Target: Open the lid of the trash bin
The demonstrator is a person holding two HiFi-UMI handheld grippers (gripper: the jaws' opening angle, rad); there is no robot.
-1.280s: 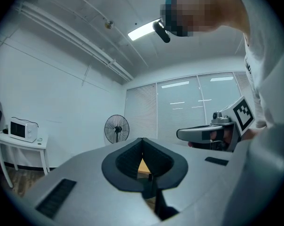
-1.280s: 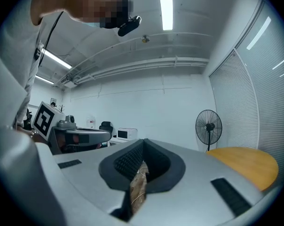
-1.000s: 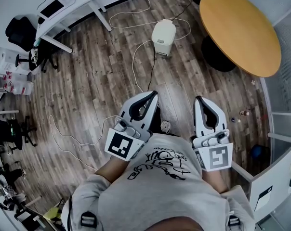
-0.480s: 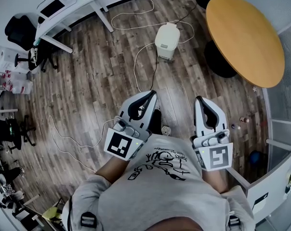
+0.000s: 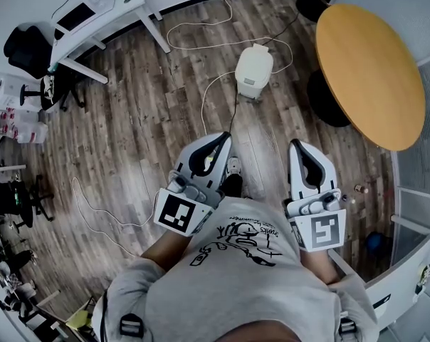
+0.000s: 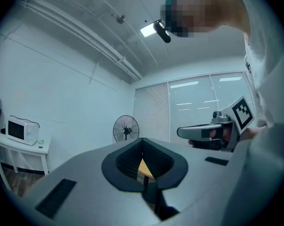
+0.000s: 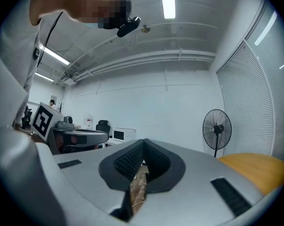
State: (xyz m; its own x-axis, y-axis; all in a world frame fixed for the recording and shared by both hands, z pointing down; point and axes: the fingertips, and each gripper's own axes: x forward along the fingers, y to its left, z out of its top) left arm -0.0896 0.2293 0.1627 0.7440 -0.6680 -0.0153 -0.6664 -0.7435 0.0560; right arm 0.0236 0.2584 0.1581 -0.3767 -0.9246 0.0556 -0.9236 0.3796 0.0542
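A small white trash bin point(image 5: 253, 70) with its lid down stands on the wood floor ahead of me, beside the round table. My left gripper point(image 5: 216, 140) and right gripper point(image 5: 300, 147) are held side by side at waist height, pointing level toward the bin and well short of it. Both have their jaws together with nothing between them. In the left gripper view its own tips point(image 6: 143, 142) meet, and the right gripper point(image 6: 182, 133) shows off to the side. In the right gripper view its tips point(image 7: 144, 145) meet too. The bin does not show in either gripper view.
A round orange-topped table point(image 5: 368, 73) on a dark base stands right of the bin. White cables point(image 5: 201, 91) trail over the floor around the bin. A white desk with a microwave point(image 5: 94, 9) is at the far left. A standing fan point(image 7: 217, 128) is by the wall.
I have walked toward the bin: it and the round table have come nearer and shifted right in the head view. Both grippers keep the same pose in front of my body.
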